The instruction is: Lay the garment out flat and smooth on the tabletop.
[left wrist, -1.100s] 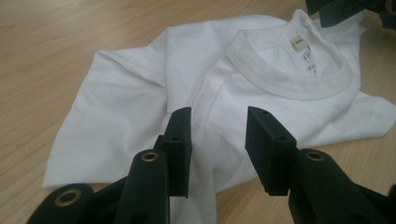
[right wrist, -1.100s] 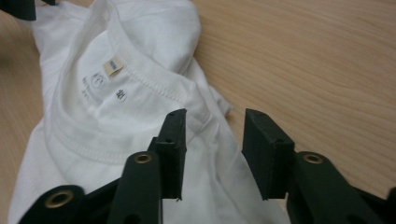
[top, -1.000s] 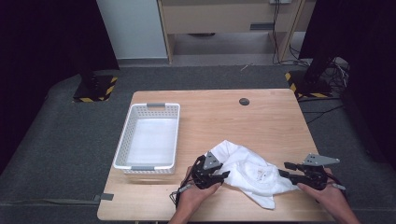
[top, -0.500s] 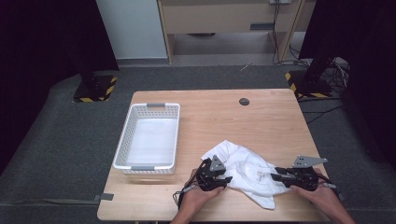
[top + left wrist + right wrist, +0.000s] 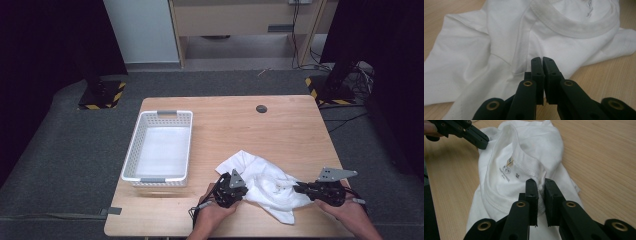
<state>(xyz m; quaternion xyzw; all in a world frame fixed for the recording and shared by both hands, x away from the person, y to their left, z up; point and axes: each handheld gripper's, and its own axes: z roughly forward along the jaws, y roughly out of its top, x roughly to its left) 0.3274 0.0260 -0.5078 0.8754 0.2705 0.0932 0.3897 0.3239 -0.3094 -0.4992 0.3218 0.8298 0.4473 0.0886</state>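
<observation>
1. Both grippers have drawn closer to the shirt over the last second: the right gripper [image 5: 298, 188] has moved in from the table's right edge onto the cloth, and the garment's right side has bunched slightly.
2. White T-shirt [image 5: 267, 182]: lies crumpled on the wooden table [image 5: 280, 130] near its front edge, right of centre. Its long axis runs diagonally, from an upper tip pointing toward the basket's near right corner to a lower tip pointing at the table's front edge.
3. Left gripper [image 5: 239, 192]: held at the shirt's left margin. In the left gripper view its jaws stand pressed together with a fold of the shirt [image 5: 499, 45] pinched between them; the ribbed collar [image 5: 574, 25] arcs beyond the tips.
4. Right gripper, seen in its own view [image 5: 539, 185]: jaws nearly closed, clamping a bunch of fabric at the collar seam. The printed neck label [image 5: 507, 170] faces up, just ahead of the tips; the left gripper [image 5: 482, 142] appears at the upper left, at the cloth's far side.
5. White plastic basket [image 5: 134, 150]: stands along the table's left edge, well apart from the shirt.
6. Dark round grommet [image 5: 261, 108]: sits near the table's far edge.
</observation>
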